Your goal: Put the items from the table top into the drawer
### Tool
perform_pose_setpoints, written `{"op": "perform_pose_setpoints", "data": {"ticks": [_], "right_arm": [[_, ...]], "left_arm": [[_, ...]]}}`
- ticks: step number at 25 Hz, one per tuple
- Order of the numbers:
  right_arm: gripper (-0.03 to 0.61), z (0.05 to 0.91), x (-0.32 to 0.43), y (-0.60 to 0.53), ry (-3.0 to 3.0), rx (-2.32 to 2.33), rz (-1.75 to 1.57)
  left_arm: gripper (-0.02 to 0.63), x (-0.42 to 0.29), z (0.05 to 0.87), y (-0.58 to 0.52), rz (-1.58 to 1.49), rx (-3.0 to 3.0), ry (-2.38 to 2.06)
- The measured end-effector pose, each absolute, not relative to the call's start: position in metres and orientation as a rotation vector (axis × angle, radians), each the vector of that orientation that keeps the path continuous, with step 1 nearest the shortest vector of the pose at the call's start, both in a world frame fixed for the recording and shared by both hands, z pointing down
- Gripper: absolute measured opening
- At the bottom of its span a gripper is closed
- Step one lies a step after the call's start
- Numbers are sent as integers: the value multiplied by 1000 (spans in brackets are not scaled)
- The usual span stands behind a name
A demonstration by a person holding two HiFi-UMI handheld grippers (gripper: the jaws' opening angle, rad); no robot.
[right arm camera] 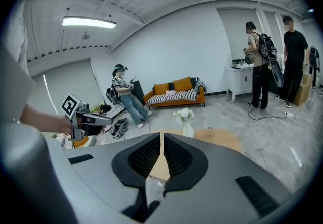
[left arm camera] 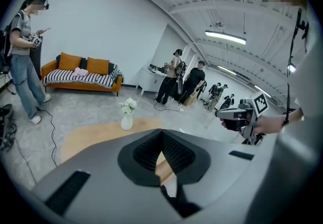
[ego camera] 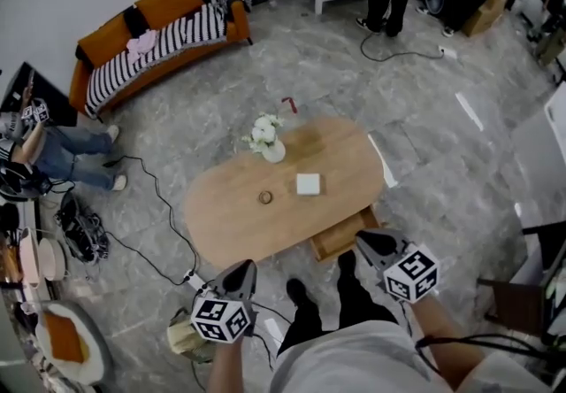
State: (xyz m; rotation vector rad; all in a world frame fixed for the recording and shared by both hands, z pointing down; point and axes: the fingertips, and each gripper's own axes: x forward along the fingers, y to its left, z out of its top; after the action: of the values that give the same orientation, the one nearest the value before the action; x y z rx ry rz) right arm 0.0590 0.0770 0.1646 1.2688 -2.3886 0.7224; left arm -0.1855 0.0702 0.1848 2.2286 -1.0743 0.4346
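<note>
A small white square box (ego camera: pixel 308 184) lies flat near the middle of the table (ego camera: pixel 221 227), which has an oval top of pale, smooth wood with rounded ends. A little brown ring (ego camera: pixel 265 197) also lies on the table, near the box but apart from it. What the ring is made of is too small to tell. A round-bellied white vase (ego camera: pixel 273 150) of white flowers stands upright by the table's far edge. A shallow wooden drawer (ego camera: pixel 340 235) is pulled out from under the table's near edge, toward its right end.

Both grippers are held out on the near side of the table, level with each other and well apart. Their tips tilt downward toward the table. In the head view, the left gripper (ego camera: pixel 245 267) hangs off the table's near edge, and the right gripper (ego camera: pixel 362 239) lines up with the drawer's near right corner.

Each gripper has a matte grey shell and a marker cube in black and white. On both, the black ribbed pads are pressed together at the tips and grip nothing.

The table stands on a floor (ego camera: pixel 416 143) of grey veined stone.
</note>
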Motion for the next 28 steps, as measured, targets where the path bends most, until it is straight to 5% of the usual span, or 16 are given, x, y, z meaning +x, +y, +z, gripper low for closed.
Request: {"op": "perform_pose_setpoints", "data": {"ticks": [28], "right_arm": [[41, 319, 101, 6, -2360, 986, 889]], "left_arm": [[2, -90, 324, -7, 453, 2117, -1021]]}}
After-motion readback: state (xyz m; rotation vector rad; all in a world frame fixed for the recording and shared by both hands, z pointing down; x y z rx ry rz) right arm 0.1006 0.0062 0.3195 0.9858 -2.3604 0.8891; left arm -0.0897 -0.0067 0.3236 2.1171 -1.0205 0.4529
